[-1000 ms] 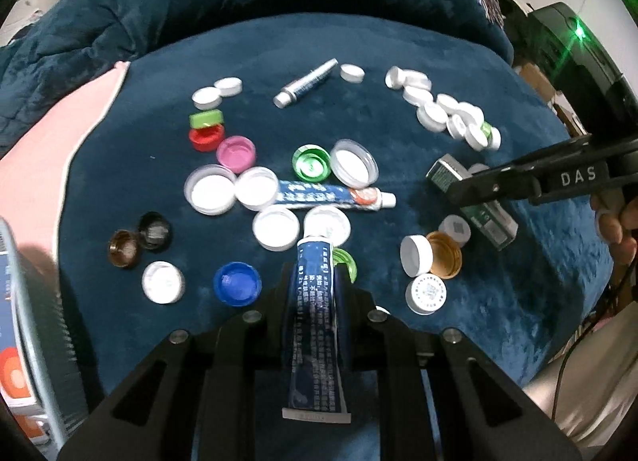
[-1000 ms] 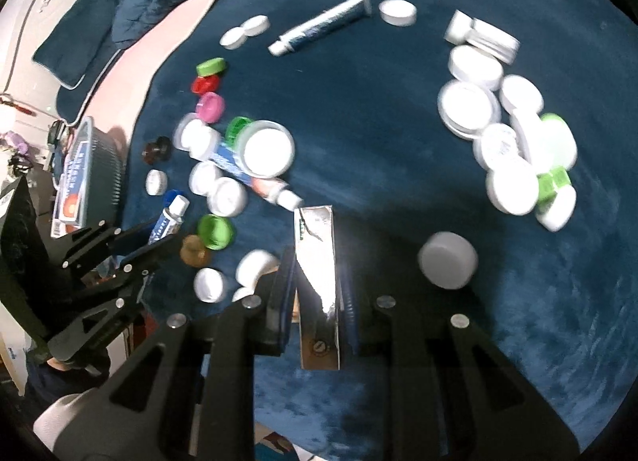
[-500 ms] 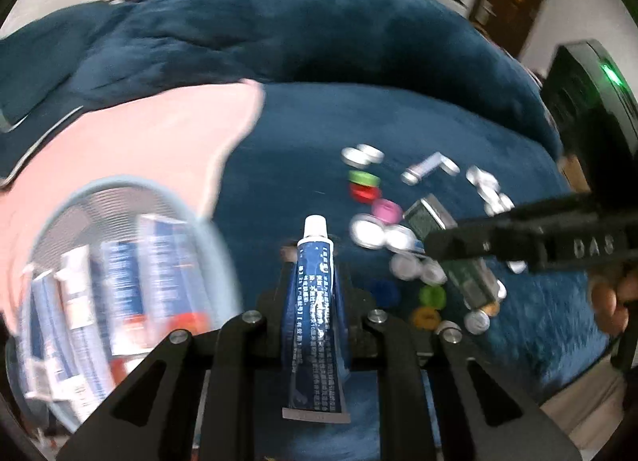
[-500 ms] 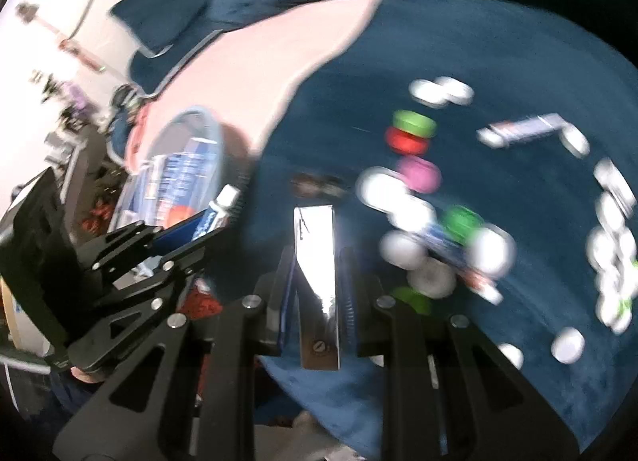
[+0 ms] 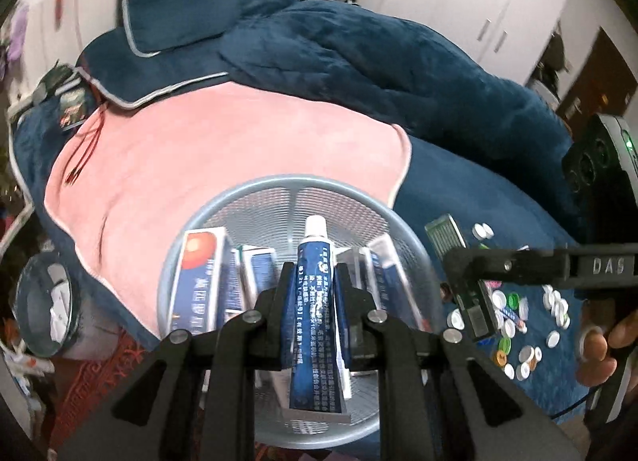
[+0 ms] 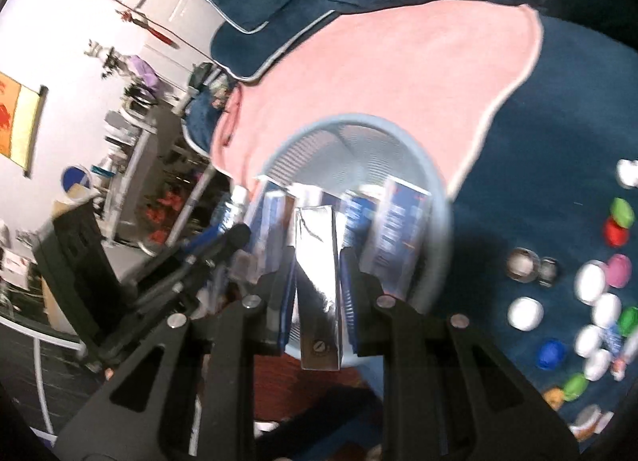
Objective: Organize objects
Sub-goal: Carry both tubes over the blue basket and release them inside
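A dark blue blanket (image 5: 458,74) covered the bed, with a pink sheet (image 5: 223,150) showing beneath its folded edge. A round mesh basket (image 5: 255,190) sat at the bed's near edge, partly over the pink sheet, holding several blue-and-white boxes (image 5: 199,281) standing on end. The left gripper (image 5: 315,301) was clamped on a blue tube (image 5: 317,301) with a white cap, held above the basket's opening with the cap pointing away. The right gripper (image 6: 317,281) gripped a shiny silver box (image 6: 317,273) between its fingers, also poised over the basket, near its front rim; in the left wrist view that box (image 5: 458,261) showed a green end and hung just beside the basket's right rim. Loose caps (image 6: 590,289) in white, green, red, pink and blue lay scattered on the blanket to the right of the basket, well apart from it. The right wrist view was blurred, so the print on the boxes could not be read.
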Action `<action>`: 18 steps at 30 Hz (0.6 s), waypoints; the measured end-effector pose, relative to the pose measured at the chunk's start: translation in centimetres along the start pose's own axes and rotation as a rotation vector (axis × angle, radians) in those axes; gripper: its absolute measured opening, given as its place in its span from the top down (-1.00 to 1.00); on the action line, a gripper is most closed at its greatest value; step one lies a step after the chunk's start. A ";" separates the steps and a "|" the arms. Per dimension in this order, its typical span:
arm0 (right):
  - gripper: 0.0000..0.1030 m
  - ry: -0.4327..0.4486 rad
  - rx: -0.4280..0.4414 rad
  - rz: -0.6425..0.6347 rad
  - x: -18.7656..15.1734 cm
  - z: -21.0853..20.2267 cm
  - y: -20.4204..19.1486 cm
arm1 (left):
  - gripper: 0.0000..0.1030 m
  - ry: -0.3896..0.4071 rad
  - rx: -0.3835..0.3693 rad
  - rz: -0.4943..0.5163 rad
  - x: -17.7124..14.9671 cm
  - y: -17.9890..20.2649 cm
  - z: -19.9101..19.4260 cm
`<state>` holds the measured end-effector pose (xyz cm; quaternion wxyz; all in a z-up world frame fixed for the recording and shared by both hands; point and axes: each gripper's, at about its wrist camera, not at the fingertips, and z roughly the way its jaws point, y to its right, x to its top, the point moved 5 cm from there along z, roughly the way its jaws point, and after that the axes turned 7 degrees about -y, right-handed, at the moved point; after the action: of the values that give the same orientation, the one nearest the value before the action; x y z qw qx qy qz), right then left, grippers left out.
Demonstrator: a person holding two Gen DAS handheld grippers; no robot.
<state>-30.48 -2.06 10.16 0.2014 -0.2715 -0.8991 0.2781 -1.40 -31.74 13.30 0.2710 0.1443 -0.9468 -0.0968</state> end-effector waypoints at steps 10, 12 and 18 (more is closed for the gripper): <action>-0.20 0.064 0.097 0.159 2.2 1.7 0.8 | 0.66 -0.017 -0.055 -0.092 -0.1 -1.0 2.2; -0.24 0.103 0.058 0.154 2.4 0.6 1.1 | 0.66 -0.024 -0.062 -0.092 -0.2 -0.6 2.4; -0.39 0.131 -0.014 0.126 1.9 -1.5 1.8 | 0.63 -0.072 -0.060 -0.084 -0.9 0.5 4.2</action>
<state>-30.52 0.90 10.58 0.2398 -0.3466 -0.8670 0.2658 -3.05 -30.50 9.50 0.2369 0.1720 -0.9456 -0.1416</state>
